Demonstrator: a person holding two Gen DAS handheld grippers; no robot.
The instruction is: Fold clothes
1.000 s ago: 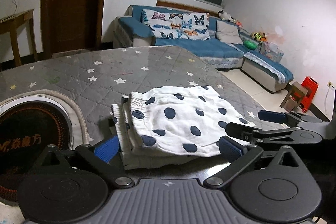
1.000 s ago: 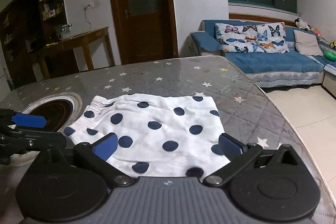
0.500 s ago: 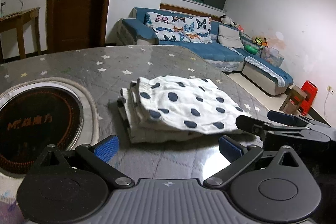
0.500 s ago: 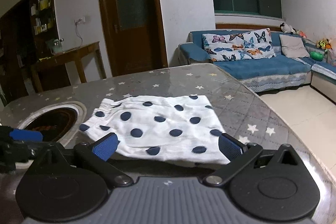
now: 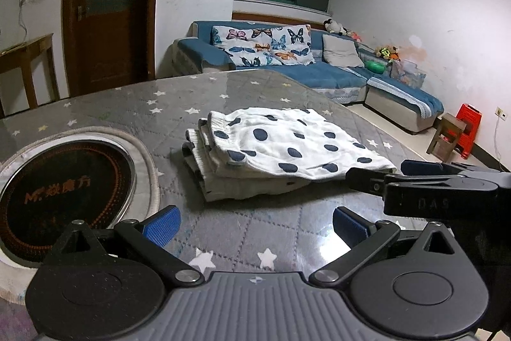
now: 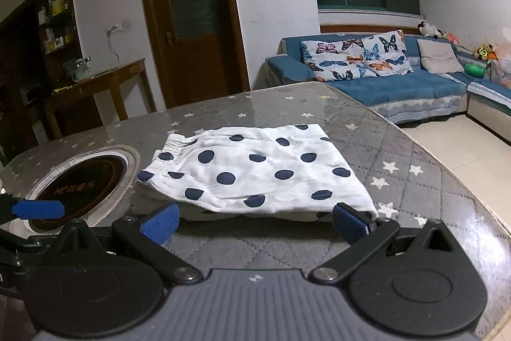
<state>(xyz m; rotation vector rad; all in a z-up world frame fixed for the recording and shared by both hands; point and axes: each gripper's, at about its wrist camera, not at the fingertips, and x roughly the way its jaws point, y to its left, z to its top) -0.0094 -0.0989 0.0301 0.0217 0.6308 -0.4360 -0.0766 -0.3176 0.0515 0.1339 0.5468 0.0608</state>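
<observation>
The folded polka-dot garment lies flat on the star-patterned bench, just right of the round inset burner. The left tool and the right tool both hang near its front edge with fingers spread wide, holding nothing.

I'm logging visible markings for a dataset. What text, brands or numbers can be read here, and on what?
"DAS": raised letters on the side of the right gripper, seen in the left wrist view; the last letter is uncertain.
"MF" followed by Chinese characters I cannot read surely: orange print on the round black cooktop set into the table.
The polka-dot garment carries no text.
</observation>
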